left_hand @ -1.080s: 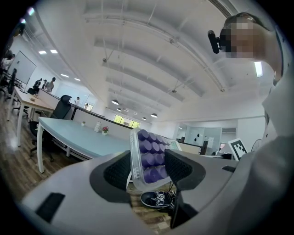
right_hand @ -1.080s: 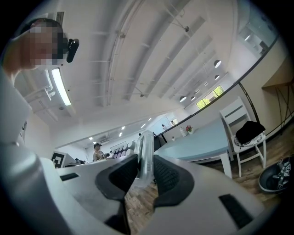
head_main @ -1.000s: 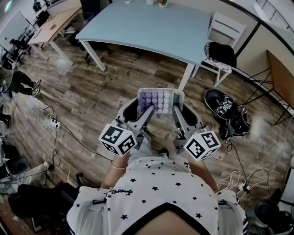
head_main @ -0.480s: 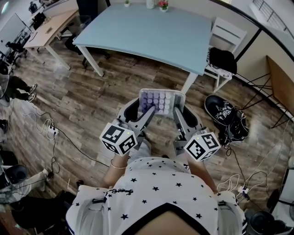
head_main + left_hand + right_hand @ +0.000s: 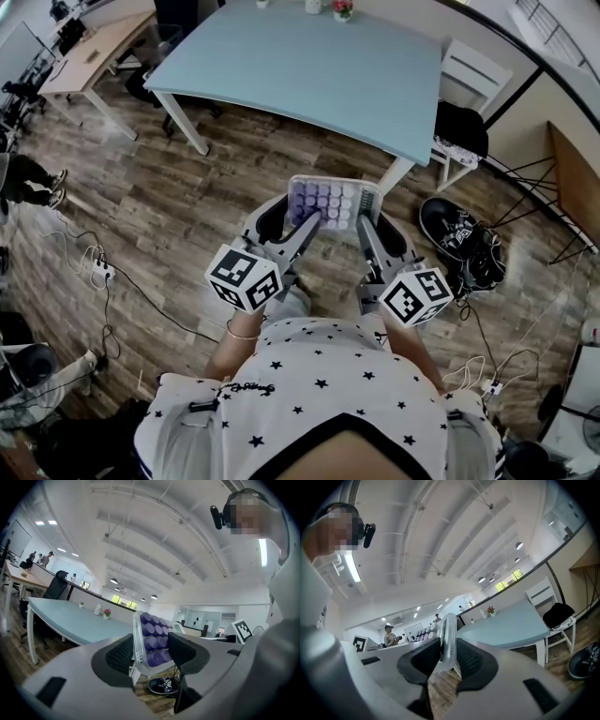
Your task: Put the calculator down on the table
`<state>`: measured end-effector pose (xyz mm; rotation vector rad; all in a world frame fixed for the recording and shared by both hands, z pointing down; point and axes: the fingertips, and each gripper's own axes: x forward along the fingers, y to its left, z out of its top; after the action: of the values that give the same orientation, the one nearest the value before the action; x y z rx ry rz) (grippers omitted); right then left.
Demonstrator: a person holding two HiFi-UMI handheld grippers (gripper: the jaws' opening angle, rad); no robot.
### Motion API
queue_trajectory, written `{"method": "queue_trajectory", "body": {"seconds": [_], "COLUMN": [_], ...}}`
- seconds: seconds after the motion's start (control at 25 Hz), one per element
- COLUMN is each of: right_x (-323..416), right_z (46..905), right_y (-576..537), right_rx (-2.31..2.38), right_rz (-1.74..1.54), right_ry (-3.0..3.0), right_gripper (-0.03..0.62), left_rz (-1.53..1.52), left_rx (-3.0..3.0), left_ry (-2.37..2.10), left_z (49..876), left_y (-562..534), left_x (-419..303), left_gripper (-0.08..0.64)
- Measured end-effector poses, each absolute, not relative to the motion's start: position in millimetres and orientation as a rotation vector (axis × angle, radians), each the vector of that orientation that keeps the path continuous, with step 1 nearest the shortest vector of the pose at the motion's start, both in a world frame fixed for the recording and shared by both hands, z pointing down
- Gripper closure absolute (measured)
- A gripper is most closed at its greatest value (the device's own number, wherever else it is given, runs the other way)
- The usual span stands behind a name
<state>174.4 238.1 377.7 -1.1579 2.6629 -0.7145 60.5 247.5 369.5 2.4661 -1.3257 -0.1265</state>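
Calculator [image 5: 330,199] held up over the wood floor [image 5: 187,206], just short of the light blue table [image 5: 309,66], purple keys facing up, long axis crosswise, left claw [image 5: 298,223] clamped on its left end, right claw [image 5: 375,225] clamped on its right end, print too small to read.

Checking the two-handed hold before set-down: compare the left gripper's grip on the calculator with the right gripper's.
The left gripper holds its jaws wide, the calculator slanted between them with purple keys showing; the right gripper holds its jaws narrower, clamped on the calculator's thin clear edge. Both grip the calculator above the floor, short of the blue table.
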Motion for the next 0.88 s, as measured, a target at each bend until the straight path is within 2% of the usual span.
{"method": "queue_trajectory", "body": {"seconds": [0.88], "right_x": [67], "right_z": [388], "right_y": [177], "right_rx": [-1.196], "right_rz": [-0.757], "right_ry": [2.673], "right_gripper": [0.488], "left_rz": [-0.135], "left_rx": [2.450], "left_ry": [-1.326], "left_z": [380], "left_y": [186], "left_x": [-47], "left_gripper": [0.319]}}
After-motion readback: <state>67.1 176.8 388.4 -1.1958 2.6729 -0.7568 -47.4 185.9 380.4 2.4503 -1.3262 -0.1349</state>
